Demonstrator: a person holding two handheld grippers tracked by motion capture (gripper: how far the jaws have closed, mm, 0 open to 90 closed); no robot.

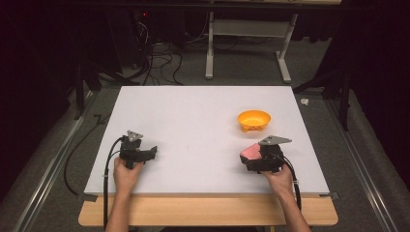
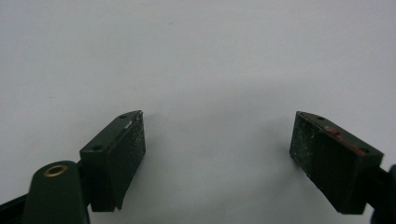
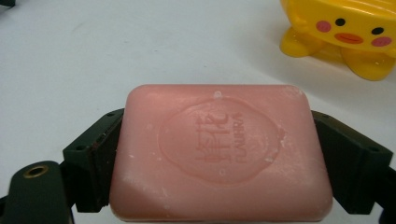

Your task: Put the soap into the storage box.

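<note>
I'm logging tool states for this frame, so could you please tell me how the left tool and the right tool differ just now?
The left tool stands open with nothing between its jaws, while the right tool is shut on the pink soap bar. The left tool faces bare white table; the right tool faces the yellow duck-faced dish. In the high view the right tool sits nearer the dish than the left. Both are black, two-jawed and hand-held near the table's front edge.
</note>
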